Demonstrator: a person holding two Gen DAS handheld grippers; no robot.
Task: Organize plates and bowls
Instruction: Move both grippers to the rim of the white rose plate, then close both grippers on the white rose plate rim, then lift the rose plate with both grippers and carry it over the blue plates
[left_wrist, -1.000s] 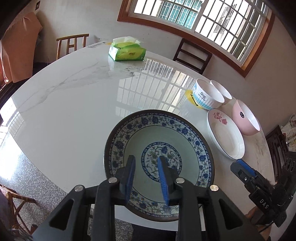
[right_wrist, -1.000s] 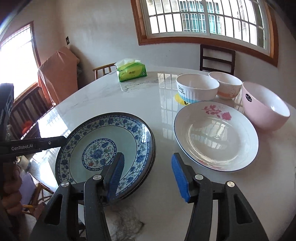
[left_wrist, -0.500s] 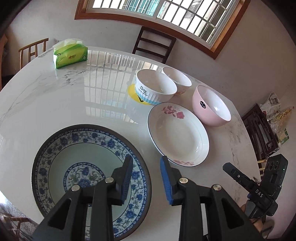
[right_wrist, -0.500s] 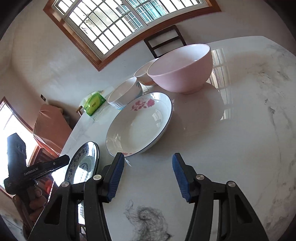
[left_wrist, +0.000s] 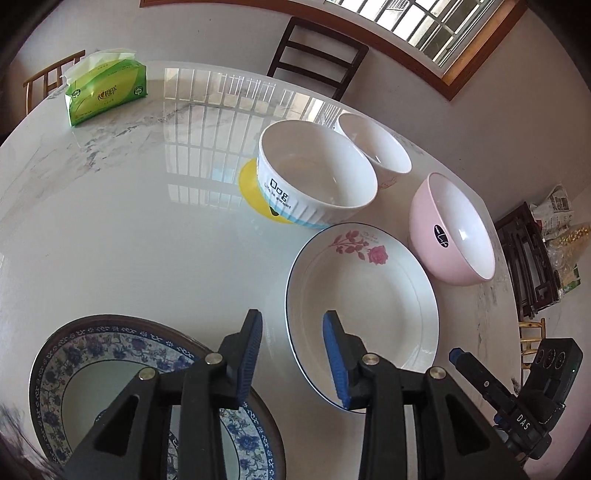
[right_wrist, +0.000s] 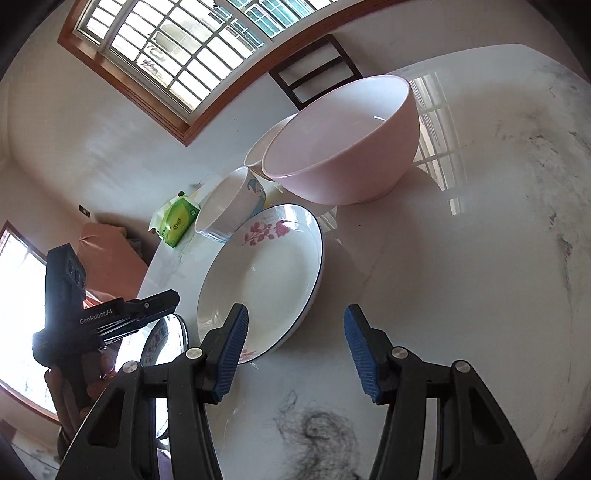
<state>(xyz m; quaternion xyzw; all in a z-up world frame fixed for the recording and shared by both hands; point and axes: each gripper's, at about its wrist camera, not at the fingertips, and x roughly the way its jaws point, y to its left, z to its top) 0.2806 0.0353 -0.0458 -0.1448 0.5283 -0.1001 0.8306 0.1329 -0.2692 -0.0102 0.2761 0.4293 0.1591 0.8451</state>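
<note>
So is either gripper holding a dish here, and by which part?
Nothing is held. The left gripper, jaws opening, and right gripper are both empty above the table.

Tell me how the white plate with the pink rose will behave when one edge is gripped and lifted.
The rose plate looks like glazed ceramic, so probably stiff, fragile and slippery against the pads. Its broad, shallow shape suggests it would droop from a one-edge grip. On the glossy table it may slide when nudged.

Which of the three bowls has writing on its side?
The ribbed white bowl marked "Dog", sitting on a yellow mat; the pink bowl carries only a small dark sticker.
</note>
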